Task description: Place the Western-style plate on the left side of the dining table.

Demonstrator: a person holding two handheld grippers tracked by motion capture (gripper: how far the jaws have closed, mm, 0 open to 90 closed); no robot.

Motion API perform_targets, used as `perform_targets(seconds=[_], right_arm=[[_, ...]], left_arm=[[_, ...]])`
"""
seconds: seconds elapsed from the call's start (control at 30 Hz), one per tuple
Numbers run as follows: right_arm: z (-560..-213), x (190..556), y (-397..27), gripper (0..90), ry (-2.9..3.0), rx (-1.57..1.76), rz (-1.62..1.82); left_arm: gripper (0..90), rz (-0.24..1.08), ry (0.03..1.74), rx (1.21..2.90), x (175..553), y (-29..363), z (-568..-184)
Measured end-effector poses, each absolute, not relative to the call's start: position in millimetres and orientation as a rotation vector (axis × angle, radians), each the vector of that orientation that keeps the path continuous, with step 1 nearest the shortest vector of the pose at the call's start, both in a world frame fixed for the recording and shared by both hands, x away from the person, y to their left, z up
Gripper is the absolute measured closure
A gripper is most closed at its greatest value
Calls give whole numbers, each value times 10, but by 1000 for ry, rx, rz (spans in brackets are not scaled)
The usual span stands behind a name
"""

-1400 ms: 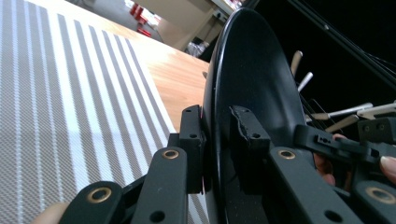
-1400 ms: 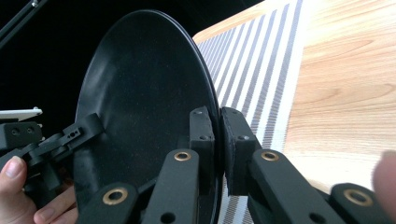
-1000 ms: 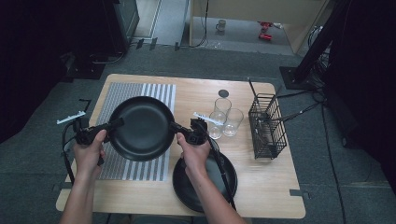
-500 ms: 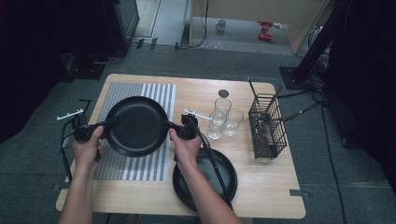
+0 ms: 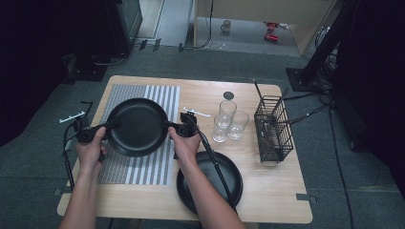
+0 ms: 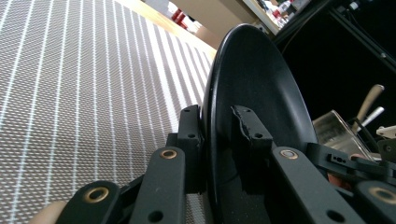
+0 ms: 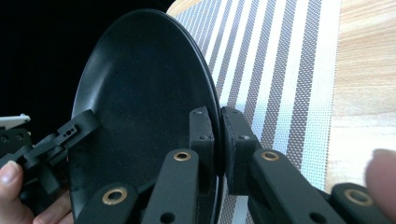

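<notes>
A black plate hangs level over the striped placemat, held from both sides. My left gripper is shut on its left rim and my right gripper is shut on its right rim. In the left gripper view the plate stands edge-on with my left gripper pinching the rim. The right gripper view shows the plate clamped by my right gripper, with the other gripper across it at the lower left. A second black plate lies on the table near the front edge.
Three clear glasses stand right of centre, with a small dark coaster behind them. A black wire rack stands at the right. A white strip lies by the mat's right edge. The wooden table ends close in front.
Both grippers have carried the plate left and slightly toward the far side, so it now hangs over the middle of the placemat. Both grips are unchanged.
</notes>
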State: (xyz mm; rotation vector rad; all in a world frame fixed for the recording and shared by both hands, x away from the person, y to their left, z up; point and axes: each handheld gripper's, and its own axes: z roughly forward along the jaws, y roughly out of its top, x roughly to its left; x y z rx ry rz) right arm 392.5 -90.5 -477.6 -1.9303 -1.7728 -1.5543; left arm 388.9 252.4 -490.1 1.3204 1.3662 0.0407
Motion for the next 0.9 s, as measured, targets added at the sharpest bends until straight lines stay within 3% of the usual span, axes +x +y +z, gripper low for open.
perform_targets(seconds=[0.9], right_arm=[[-5117, 4323, -766, 836, -1736, -1967, -1423]], left_arm=[[744, 151, 1458, 1331, 4115, 2536, -5130]])
